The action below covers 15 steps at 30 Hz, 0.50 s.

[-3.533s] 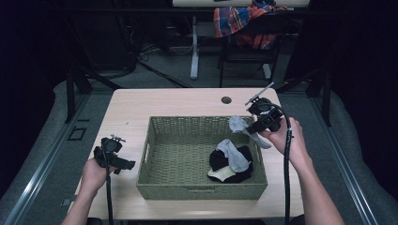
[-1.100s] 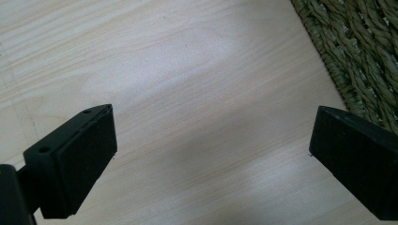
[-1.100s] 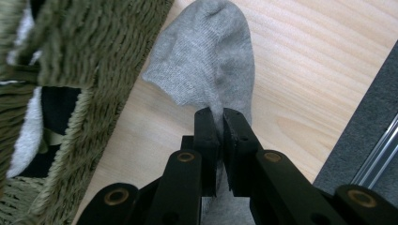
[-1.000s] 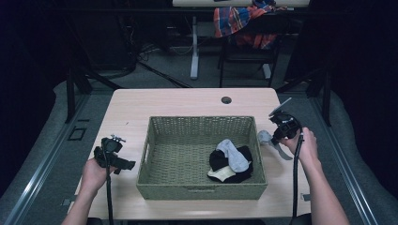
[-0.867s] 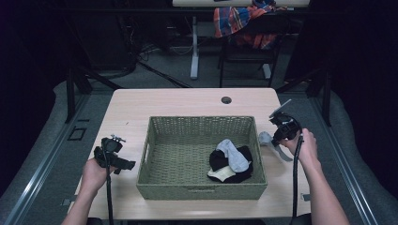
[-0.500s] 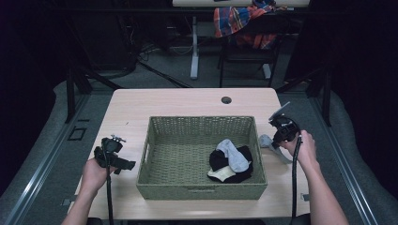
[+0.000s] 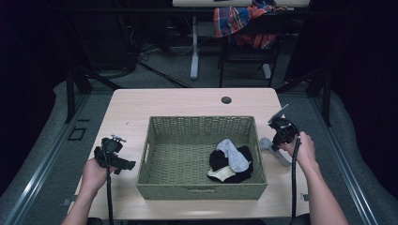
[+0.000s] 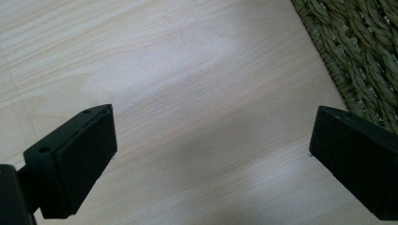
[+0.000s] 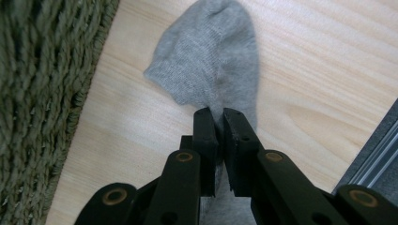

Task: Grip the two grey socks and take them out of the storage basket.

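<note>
A grey sock (image 9: 211,61) lies flat on the table to the right of the woven basket (image 7: 159,159), and my right gripper (image 9: 219,114) is shut on its middle, low over the wood. From above, the grey sock (image 7: 268,144) shows beside the right gripper (image 7: 277,140), just past the basket's right wall. Inside the basket, at its right, lies a pile of socks (image 7: 230,161): black, light grey and cream. My left gripper (image 8: 211,140) stands open over bare tabletop, nothing between its jaws; in the high view the left gripper (image 7: 123,164) rests left of the basket.
The basket's woven wall (image 8: 356,61) lies close to the left gripper's right jaw, and the same wall (image 9: 42,93) runs along the left of the right gripper view. The table's right edge (image 9: 371,150) is near. A round hole (image 7: 226,100) sits at the table's back.
The right gripper carried the grey sock out from over the basket to the table at its right, then sank a little until the sock lay on the wood. The left hand stayed still.
</note>
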Each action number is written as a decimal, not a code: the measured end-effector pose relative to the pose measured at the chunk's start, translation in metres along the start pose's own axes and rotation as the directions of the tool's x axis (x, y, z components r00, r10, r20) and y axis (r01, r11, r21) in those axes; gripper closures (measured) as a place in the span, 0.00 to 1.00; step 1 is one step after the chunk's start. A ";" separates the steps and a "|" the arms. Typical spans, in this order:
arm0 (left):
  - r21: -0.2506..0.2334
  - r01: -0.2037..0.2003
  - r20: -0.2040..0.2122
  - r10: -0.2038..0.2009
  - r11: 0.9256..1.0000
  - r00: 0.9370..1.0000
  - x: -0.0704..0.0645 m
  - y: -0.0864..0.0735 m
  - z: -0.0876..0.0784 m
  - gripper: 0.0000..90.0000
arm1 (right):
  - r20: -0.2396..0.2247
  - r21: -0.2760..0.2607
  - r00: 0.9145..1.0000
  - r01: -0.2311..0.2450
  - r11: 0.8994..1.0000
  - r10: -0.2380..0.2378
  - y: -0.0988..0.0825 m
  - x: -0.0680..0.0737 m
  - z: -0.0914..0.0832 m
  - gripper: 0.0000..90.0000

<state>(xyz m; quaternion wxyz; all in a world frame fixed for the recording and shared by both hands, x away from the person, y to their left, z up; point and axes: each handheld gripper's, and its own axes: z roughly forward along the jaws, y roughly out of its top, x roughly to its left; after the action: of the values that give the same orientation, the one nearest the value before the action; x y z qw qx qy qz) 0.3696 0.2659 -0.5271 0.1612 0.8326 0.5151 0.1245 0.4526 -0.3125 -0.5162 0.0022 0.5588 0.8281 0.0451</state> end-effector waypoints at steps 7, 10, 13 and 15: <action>-0.002 -0.001 -0.001 0.001 1.000 1.000 0.000 0.000 0.000 0.01 | -0.007 -0.050 1.000 0.003 0.999 -0.003 0.000 0.003 -0.010 0.66; -0.002 -0.001 -0.001 0.001 1.000 1.000 0.000 0.000 0.000 0.01 | -0.015 -0.091 1.000 0.000 0.996 -0.002 -0.001 0.003 -0.023 0.51; -0.003 -0.001 -0.001 0.001 1.000 1.000 0.000 0.000 0.000 0.01 | -0.007 -0.139 1.000 -0.017 0.990 0.016 -0.003 0.004 -0.034 0.41; -0.002 -0.002 -0.001 0.002 1.000 1.000 0.000 0.000 0.000 0.01 | -0.022 -0.175 1.000 -0.013 0.985 0.009 -0.005 0.005 -0.048 0.35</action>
<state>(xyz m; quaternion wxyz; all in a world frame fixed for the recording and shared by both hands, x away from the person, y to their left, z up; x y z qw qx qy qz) 0.3697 0.2662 -0.5271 0.1615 0.8329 0.5143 0.1255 0.4435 -0.3134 -0.4688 0.0421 0.5606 0.8177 0.1236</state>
